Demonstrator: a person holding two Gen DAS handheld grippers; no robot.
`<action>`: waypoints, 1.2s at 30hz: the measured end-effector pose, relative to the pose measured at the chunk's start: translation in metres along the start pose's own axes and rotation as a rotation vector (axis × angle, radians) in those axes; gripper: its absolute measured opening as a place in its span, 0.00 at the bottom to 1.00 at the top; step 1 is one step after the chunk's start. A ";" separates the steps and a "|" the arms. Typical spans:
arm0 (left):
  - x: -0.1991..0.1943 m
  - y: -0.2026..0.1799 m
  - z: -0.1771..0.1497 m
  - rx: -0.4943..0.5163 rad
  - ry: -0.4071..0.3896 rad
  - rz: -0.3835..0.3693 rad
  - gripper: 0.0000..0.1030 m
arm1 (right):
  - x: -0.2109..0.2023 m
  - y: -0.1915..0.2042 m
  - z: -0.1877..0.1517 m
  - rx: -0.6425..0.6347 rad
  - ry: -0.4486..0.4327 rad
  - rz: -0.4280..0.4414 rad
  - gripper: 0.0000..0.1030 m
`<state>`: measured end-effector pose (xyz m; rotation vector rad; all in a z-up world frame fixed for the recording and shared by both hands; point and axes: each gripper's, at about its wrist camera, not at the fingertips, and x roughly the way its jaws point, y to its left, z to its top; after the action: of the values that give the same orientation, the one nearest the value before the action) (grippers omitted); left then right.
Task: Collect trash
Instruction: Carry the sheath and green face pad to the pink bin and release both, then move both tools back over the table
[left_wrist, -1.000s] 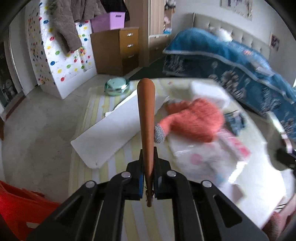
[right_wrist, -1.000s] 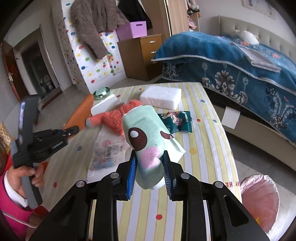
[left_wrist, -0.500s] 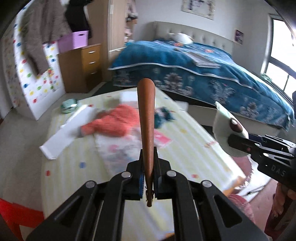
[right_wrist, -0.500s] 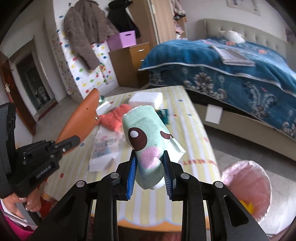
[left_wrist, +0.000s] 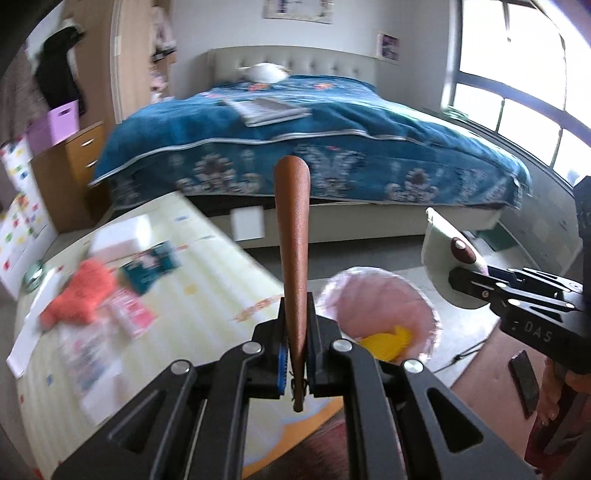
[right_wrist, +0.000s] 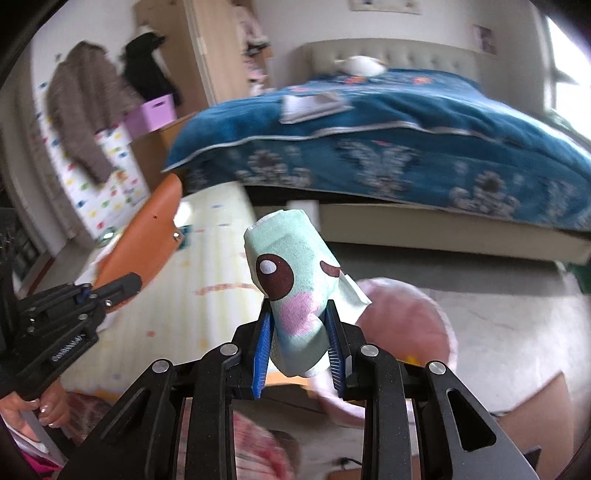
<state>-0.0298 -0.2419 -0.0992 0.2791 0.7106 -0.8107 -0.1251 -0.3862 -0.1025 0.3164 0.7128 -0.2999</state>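
While clamped edge-on, brown pouch (left_wrist: 293, 236) in left hand-held gripper (left_wrist: 296, 339), right hand-held gripper (right_wrist: 298, 338) grasping mint wrapper (right_wrist: 295, 288).

Matt black plastic grippers with ribbed blue pads (right_wrist: 263, 343), smooth brown leather-like flat case (left_wrist: 293, 236), soft mint paper-like carton (right_wrist: 291, 280) printed with a cartoon face, thin glossy pink plastic bin liner (left_wrist: 380, 299), patterned blue cloth bedspread (left_wrist: 332, 133), fuzzy orange cloth (left_wrist: 83, 295) on the left
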 end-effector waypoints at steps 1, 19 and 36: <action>0.004 -0.009 0.002 0.014 0.002 -0.011 0.05 | 0.000 -0.010 0.000 0.014 0.000 -0.012 0.27; 0.087 -0.074 0.036 0.098 0.064 -0.110 0.38 | 0.049 -0.105 0.003 0.133 0.061 -0.090 0.50; 0.015 0.006 0.001 -0.050 0.036 0.089 0.46 | 0.006 -0.049 -0.001 0.070 0.005 0.002 0.51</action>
<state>-0.0174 -0.2467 -0.1091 0.2791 0.7463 -0.7038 -0.1396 -0.4317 -0.1162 0.3840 0.7079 -0.3227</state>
